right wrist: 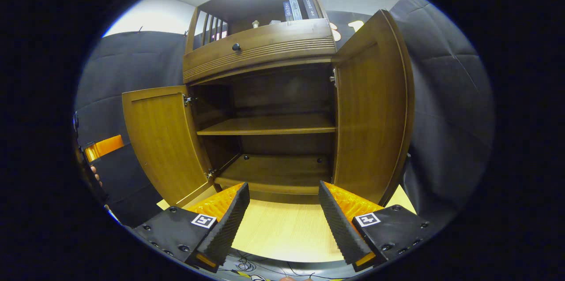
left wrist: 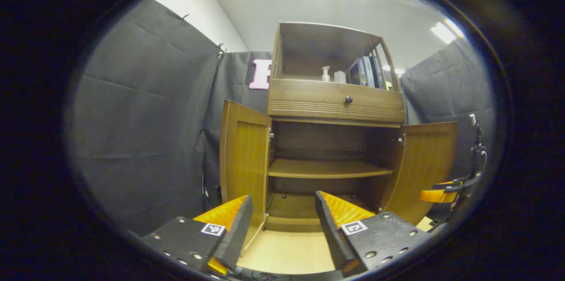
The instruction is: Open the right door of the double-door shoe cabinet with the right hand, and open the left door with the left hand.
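Nearest the lens in the left gripper view, the left gripper stood with its jaws spread wide and nothing between them; in the right gripper view the right gripper stood likewise, wide apart and holding nothing. Beyond them, on the pale floor, was the shoe cabinet, with its left door and right door both swung out, exposing the middle shelf and the bottom board, both bare. By this showing, the task appeared complete. Risks, as judged: a door might drift back on its hinges if left unheld, and either gripper, drawn away carelessly, might clip a door's free edge and knock it inward, since both hovered just in front of the opening. The drawer and its knob sat above, shut. Items on the top shelf included a small pump bottle and several books, whose titles were too small to read. Door handles faced away and could not be made out. The right gripper appeared at the edge of the left gripper view, cut off.
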`<state>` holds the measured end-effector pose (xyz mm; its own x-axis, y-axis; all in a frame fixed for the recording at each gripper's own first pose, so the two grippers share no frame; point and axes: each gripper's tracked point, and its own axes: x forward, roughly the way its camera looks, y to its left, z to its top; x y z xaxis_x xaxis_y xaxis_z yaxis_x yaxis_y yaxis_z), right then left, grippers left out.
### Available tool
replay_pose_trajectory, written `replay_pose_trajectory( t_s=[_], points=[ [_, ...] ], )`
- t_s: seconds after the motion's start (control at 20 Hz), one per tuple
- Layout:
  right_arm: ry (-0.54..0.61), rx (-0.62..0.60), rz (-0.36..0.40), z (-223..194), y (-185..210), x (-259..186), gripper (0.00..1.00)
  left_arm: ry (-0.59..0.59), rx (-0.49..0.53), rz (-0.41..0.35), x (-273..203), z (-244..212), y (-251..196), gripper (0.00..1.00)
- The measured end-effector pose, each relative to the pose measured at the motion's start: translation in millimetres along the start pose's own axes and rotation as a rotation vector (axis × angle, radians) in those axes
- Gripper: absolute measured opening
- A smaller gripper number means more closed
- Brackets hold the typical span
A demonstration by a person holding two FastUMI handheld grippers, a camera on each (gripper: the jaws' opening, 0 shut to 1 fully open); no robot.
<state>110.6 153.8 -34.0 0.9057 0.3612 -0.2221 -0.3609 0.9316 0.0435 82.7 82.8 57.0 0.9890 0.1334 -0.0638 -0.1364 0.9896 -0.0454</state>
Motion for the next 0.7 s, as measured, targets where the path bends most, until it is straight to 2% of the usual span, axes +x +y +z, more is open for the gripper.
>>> replay_pose_trajectory(
  t_s=[0.2,0.45,0.55,0.7],
  points=[
    [-0.009,-0.039,0.012,-0.6,-4.4,-18.1,0.98,0.032,-0.055,0.019,-1.6,-15.5,-21.9,0.93],
    [0.002,-0.034,0.022,-1.1,-9.3,-27.0,0.98,0.013,-0.002,0.025,11.9,-2.2,-23.0,0.93],
    [0.003,-0.069,0.029,1.4,-9.9,-29.5,0.98,-0.017,0.02,0.038,23.4,8.2,-15.1,0.93],
    [0.004,-0.092,-0.015,7.9,-13.8,-31.4,0.98,-0.007,0.031,0.022,37.2,3.4,-12.8,0.93]
  ],
)
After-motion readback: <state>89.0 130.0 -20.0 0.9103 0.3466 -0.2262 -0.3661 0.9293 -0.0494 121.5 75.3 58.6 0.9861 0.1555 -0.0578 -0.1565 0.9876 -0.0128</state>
